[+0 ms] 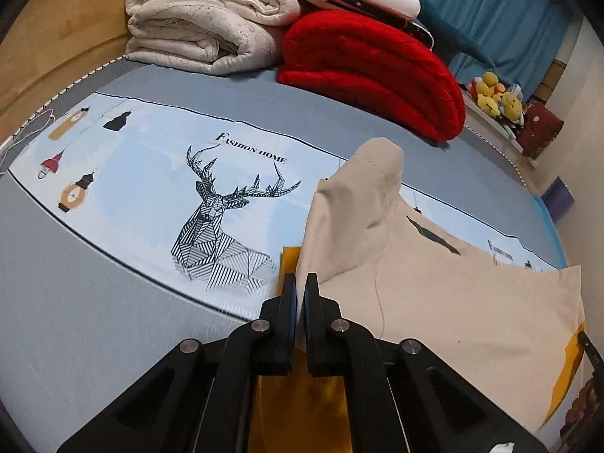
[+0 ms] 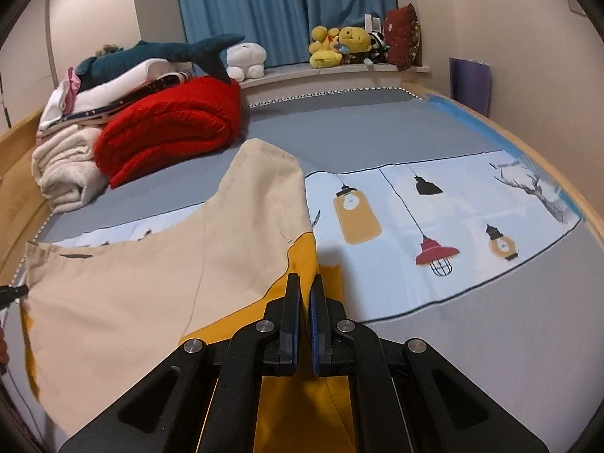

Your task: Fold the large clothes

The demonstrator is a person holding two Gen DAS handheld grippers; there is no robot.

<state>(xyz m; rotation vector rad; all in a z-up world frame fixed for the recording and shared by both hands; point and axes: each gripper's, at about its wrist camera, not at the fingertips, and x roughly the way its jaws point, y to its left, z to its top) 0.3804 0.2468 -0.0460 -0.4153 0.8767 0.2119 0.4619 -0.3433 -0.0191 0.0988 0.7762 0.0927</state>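
A large beige and mustard-yellow garment [image 1: 434,275] lies partly lifted over the printed bed sheet [image 1: 151,173]. My left gripper [image 1: 301,283] is shut on the garment's left edge, with beige cloth pinched between the jaws. My right gripper [image 2: 305,283] is shut on the garment's right edge [image 2: 302,256], where the yellow layer shows. Between the two grips the beige cloth [image 2: 151,271] is held up off the sheet, with a peak [image 2: 264,158] rising at the far side. The right gripper's tip [image 1: 589,343] shows at the right edge of the left wrist view.
A folded red blanket [image 1: 370,71] and folded cream blanket [image 1: 204,26] are stacked at the bed's head, with a plush shark [image 2: 166,53] on top. Plush toys [image 2: 339,45] sit on the window ledge. A wooden bed frame [image 1: 56,49] borders the mattress.
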